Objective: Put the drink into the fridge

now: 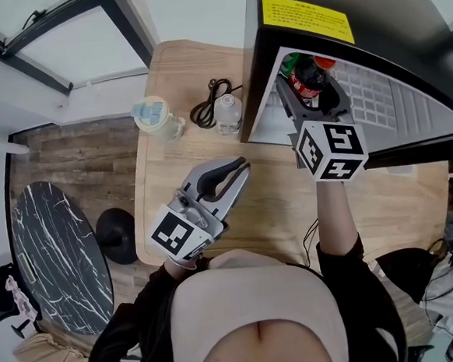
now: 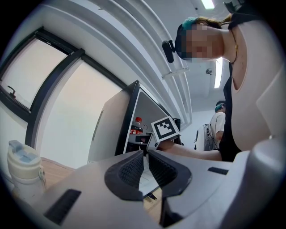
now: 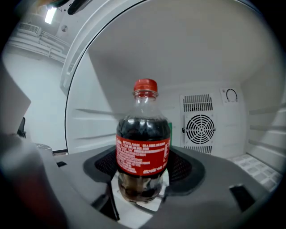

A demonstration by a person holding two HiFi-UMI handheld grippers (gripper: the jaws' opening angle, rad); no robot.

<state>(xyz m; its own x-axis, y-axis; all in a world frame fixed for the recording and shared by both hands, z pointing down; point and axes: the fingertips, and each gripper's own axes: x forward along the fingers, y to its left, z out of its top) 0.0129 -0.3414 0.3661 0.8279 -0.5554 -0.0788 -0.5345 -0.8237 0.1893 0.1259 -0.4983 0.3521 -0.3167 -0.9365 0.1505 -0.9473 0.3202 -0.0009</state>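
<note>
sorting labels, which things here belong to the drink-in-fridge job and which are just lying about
Job: cola bottle, right gripper shut on it, fridge standing open.
Lying about: pale tumbler, small clear bottle, black cable, round marble table; left gripper, shut and empty.

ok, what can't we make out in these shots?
Cola bottle base: right gripper view, the right tool wraps it; touching a shelf or not, cannot tell.
Fridge interior: head view, its own top hides most.
Yellow label print: head view, too small.
Green item behind the bottle: head view, only a sliver shows.
</note>
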